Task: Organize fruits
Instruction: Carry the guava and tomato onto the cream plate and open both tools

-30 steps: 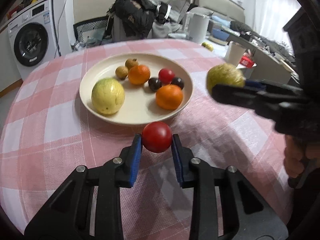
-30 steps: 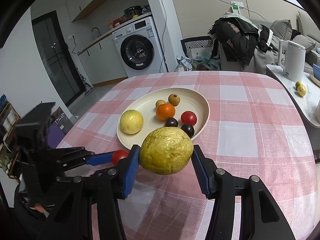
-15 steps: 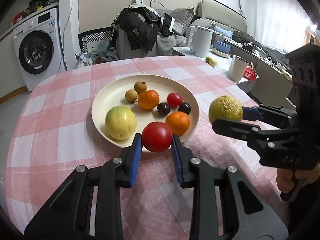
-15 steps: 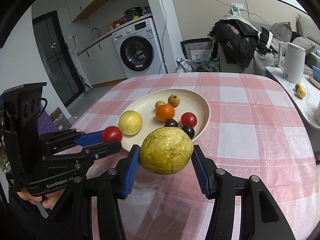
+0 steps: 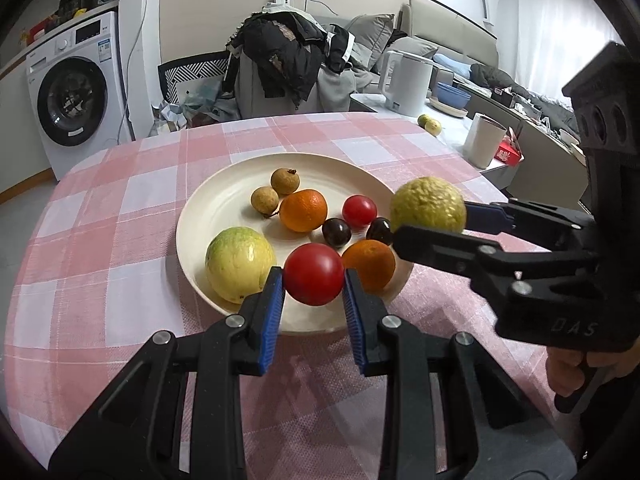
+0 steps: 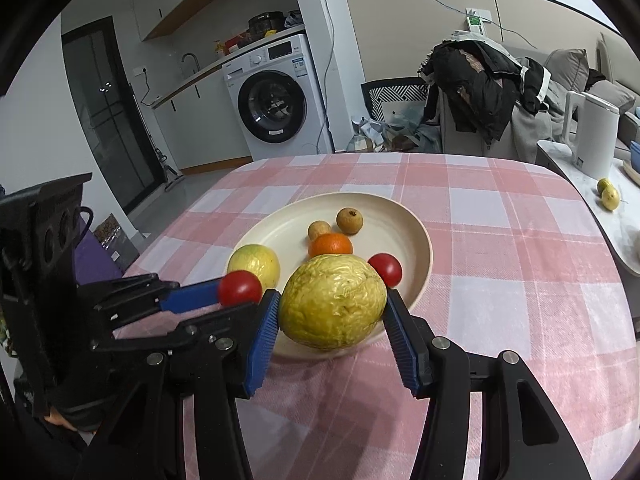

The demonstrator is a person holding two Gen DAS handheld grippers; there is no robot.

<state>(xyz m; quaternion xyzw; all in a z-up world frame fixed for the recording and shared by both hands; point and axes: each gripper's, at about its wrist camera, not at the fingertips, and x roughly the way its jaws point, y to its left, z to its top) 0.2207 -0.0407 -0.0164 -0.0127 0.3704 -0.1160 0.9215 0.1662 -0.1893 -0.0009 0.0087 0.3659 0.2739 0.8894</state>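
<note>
Red tomato (image 5: 314, 274) gripped in left tongs (image 5: 314, 280); wrinkled yellow fruit (image 6: 333, 301) gripped in right tongs (image 6: 332, 312); second orange (image 5: 369, 265) visible from left only

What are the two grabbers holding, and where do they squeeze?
Left gripper pinches a small red tomato by its sides; right gripper clamps a wrinkled yellow-green fruit by its sides.

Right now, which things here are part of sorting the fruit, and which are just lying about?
Part of the job:
- red tomato held in the left tool
- wrinkled yellow fruit held in the right tool
- plate with oranges, longans, dark cherries

Just lying about:
- washing machine
- white kettle
- clothes pile
- paper cup
</note>
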